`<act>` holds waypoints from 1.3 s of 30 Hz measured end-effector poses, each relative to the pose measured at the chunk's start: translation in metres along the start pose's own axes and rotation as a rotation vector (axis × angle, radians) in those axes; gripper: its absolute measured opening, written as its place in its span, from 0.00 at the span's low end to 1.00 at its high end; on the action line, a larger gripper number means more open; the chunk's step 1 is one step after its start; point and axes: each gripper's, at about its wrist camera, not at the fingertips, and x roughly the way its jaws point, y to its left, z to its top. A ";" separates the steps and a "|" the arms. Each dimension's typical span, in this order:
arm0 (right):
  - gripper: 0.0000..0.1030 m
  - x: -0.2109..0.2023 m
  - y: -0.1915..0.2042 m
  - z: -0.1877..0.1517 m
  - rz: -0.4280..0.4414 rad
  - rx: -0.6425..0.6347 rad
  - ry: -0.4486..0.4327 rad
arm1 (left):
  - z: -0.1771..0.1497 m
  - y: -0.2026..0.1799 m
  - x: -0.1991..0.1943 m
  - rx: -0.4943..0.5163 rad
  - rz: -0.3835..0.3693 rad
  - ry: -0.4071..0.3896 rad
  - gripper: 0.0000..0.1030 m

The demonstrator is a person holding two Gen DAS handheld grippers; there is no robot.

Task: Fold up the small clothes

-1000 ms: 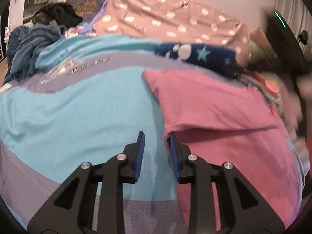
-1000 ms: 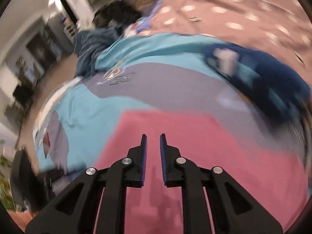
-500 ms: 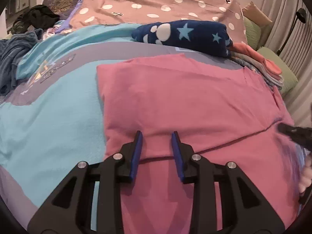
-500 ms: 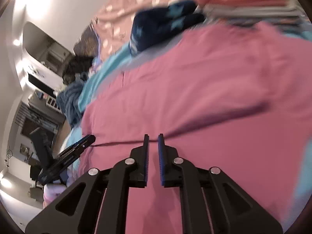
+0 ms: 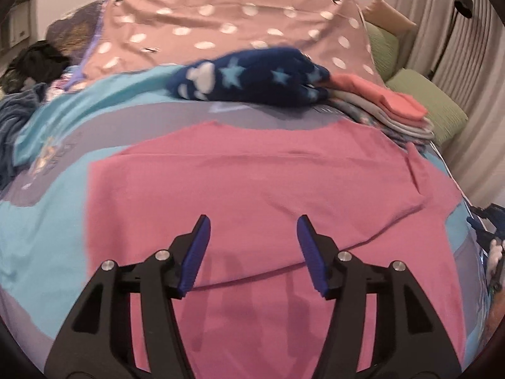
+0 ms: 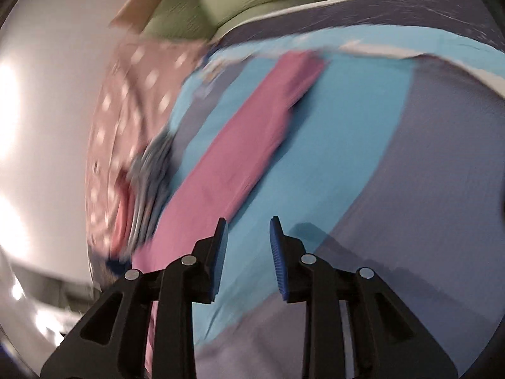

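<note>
A pink garment (image 5: 252, 189) lies flat on the blue and grey bedspread (image 5: 41, 237), with a folded layer whose edge runs across it near my left gripper. My left gripper (image 5: 252, 237) is open and empty, just above the pink cloth at that fold edge. In the right wrist view the pink garment (image 6: 233, 158) shows as a long blurred strip to the left. My right gripper (image 6: 247, 237) is open and empty over the bedspread (image 6: 347, 158), beside the garment's edge. It also shows at the right edge of the left wrist view (image 5: 486, 221).
A navy star-print bundle (image 5: 252, 79) and a stack of folded clothes (image 5: 378, 104) lie behind the pink garment. A dotted pink cover (image 5: 236, 22) and green pillows (image 5: 423, 94) are at the back. Dark clothes (image 5: 28, 63) are piled at far left.
Both grippers have opened from nearly shut. The left one has moved right over the pink garment. The right one has swung off the garment to the bedspread beside it.
</note>
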 end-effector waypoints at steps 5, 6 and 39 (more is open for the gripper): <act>0.33 0.020 -0.024 0.033 0.002 0.088 -0.033 | 0.006 -0.018 0.037 -0.014 -0.026 0.041 0.57; 0.33 0.025 -0.025 0.041 0.012 0.100 -0.036 | 0.008 -0.020 0.042 -0.014 -0.029 0.043 0.57; 0.06 0.092 0.277 -0.221 0.501 -0.770 0.428 | 0.002 -0.008 0.060 -0.058 -0.181 0.001 0.73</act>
